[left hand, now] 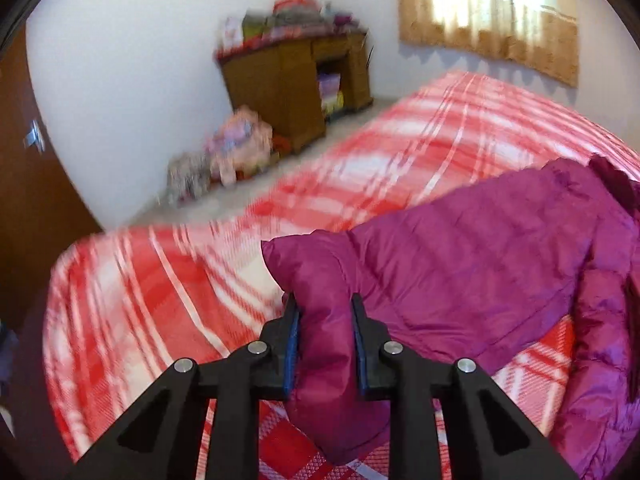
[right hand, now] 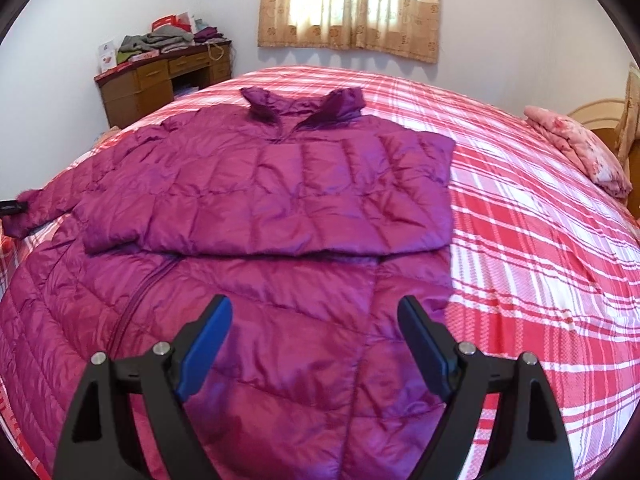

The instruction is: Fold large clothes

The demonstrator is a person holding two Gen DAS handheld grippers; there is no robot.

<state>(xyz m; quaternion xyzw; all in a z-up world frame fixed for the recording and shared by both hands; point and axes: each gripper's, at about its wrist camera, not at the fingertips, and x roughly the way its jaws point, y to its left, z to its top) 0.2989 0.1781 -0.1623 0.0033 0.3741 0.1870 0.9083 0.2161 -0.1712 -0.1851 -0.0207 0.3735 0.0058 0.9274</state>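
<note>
The left claw point(left hand: 325, 300) is clamped on the cuff of the jacket's left sleeve point(left hand: 320, 280); the right claw point(right hand: 316, 304) stands apart, empty, above the hem. The magenta quilted jacket point(right hand: 280, 184) lies spread on the plaid bed point(right hand: 540, 240). Judged light, puffy and slippery: grip seams or cuffs.

Cluttered wooden desk point(right hand: 168, 76), curtained window point(right hand: 348, 4), pillow point(right hand: 580, 148)

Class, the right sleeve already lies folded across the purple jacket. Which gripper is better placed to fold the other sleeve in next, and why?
Left. The left gripper is clamped on the sleeve cuff; the right gripper hovers open over the jacket's lower half, holding nothing.
</note>
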